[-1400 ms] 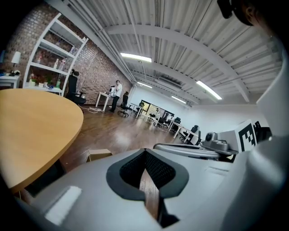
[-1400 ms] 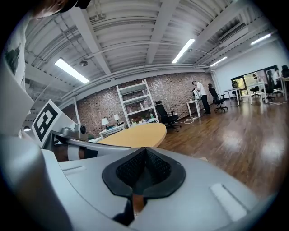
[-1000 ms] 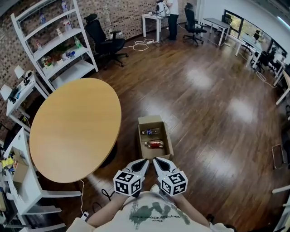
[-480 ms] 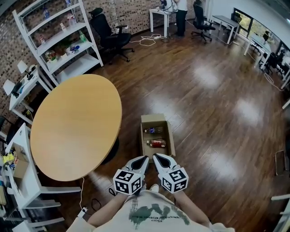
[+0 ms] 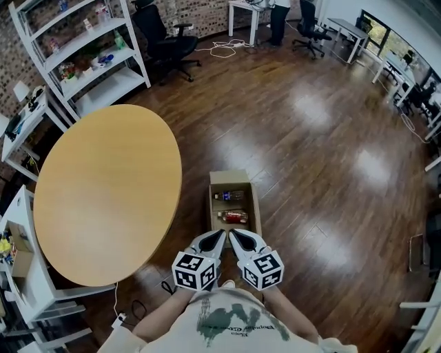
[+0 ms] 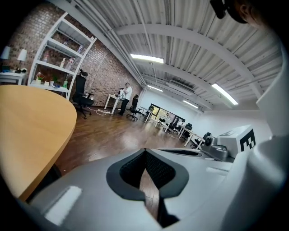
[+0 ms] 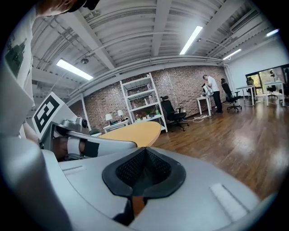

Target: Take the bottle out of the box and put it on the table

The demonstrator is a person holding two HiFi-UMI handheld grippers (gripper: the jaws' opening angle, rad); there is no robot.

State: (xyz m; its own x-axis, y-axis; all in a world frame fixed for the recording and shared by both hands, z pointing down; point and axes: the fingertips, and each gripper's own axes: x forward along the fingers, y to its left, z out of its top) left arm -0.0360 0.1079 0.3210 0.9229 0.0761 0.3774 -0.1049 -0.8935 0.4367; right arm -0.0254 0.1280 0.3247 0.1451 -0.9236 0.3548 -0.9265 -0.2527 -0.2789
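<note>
An open cardboard box stands on the wooden floor, right of the round wooden table. Two bottles lie in it: a clear one with a blue label at the far end and a red-labelled one nearer me. My left gripper and right gripper hang side by side just short of the box's near end, both shut and empty. Neither gripper view shows the box or the bottles. The table edge shows in both.
White shelving stands beyond the table, with a black office chair beside it. White racks line the left side. A cable lies on the floor by my feet. A person stands at far desks.
Both grippers and my head have moved forward together. The table and box sit slightly nearer in view. The jaws stay shut.
</note>
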